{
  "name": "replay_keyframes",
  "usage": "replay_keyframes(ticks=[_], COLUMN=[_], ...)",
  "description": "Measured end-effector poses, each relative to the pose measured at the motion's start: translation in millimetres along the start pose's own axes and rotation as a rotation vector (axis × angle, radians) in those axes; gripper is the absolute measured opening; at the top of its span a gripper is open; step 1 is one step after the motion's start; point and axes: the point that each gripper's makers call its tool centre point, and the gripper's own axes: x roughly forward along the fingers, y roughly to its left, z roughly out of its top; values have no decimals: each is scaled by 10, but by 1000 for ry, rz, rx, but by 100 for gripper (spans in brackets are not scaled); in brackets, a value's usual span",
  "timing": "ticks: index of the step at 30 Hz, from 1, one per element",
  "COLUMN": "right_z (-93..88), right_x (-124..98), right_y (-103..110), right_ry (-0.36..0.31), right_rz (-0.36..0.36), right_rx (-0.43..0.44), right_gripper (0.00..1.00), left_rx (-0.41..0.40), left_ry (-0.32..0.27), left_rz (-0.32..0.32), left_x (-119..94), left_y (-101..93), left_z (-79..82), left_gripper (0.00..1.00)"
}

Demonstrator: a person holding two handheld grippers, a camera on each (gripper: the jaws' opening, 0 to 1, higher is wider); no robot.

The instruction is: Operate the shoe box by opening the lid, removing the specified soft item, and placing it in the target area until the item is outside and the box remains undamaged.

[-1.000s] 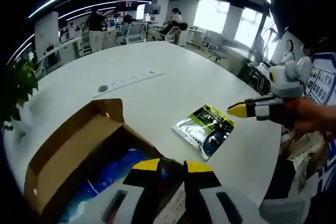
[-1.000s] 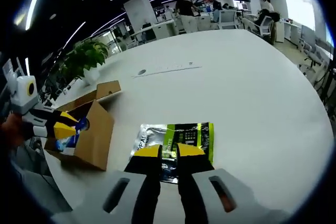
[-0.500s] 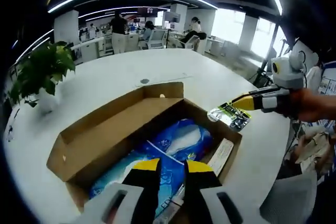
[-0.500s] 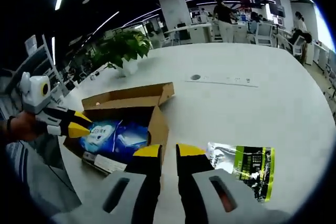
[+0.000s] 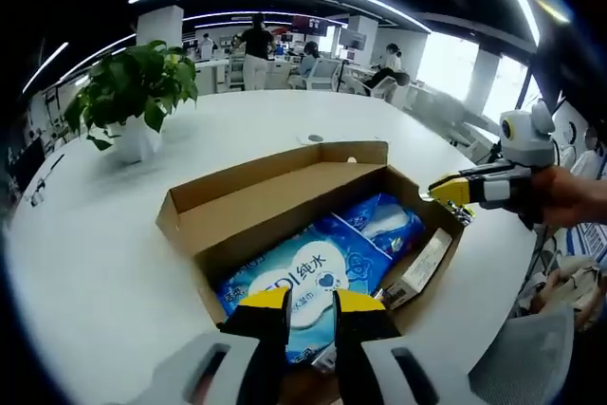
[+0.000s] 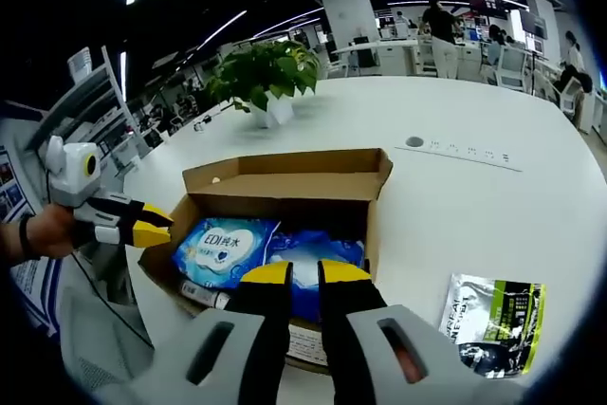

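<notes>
An open cardboard shoe box (image 5: 248, 198) (image 6: 285, 173) stands on the white table, its lid folded back. Inside lie soft blue-and-white packs (image 5: 303, 277) (image 6: 224, 243) and a flat carton (image 5: 417, 268) along one wall. My left gripper (image 5: 311, 301) is shut and hangs just above the nearest blue pack, holding nothing. From the other side my right gripper (image 6: 303, 274) hovers shut over the box's near wall. In the left gripper view the right gripper (image 5: 453, 191) sits at the box's right corner. The left gripper (image 6: 142, 225) sits at the box's left end in the right gripper view.
A green-and-black foil pouch (image 6: 495, 320) lies flat on the table to the right of the box. A potted plant (image 5: 133, 92) (image 6: 266, 71) stands beyond the box. A cable port strip (image 6: 455, 151) is set into the tabletop. People and desks fill the far background.
Both cameras have swung over to face the box, which now sits centred and closer in each view. The pouch has left the left gripper view. Both grippers stay shut.
</notes>
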Motion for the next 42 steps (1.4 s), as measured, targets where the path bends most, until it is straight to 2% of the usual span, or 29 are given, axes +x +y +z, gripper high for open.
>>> replay_keyframes(ticks=[13,30,36,42], right_z=[-15,-53,-59,-140], right_x=[223,686,847,971], right_y=[232,491,458,435], right_ry=[43,129,147,187], right_rz=[45,96,86,66], right_rx=[-20,-46,-22,-6], right_gripper=[10,14,17,18], left_rx=[-56,-113,-120,-134], left_ry=[-44,-82,-78,-88], left_rz=[15,58,75,82], left_x=[-228,-499,-534,-589], left_y=[-42,157,231,289], left_z=[-49,-119,-173,-161], left_gripper=[18,18,18,18])
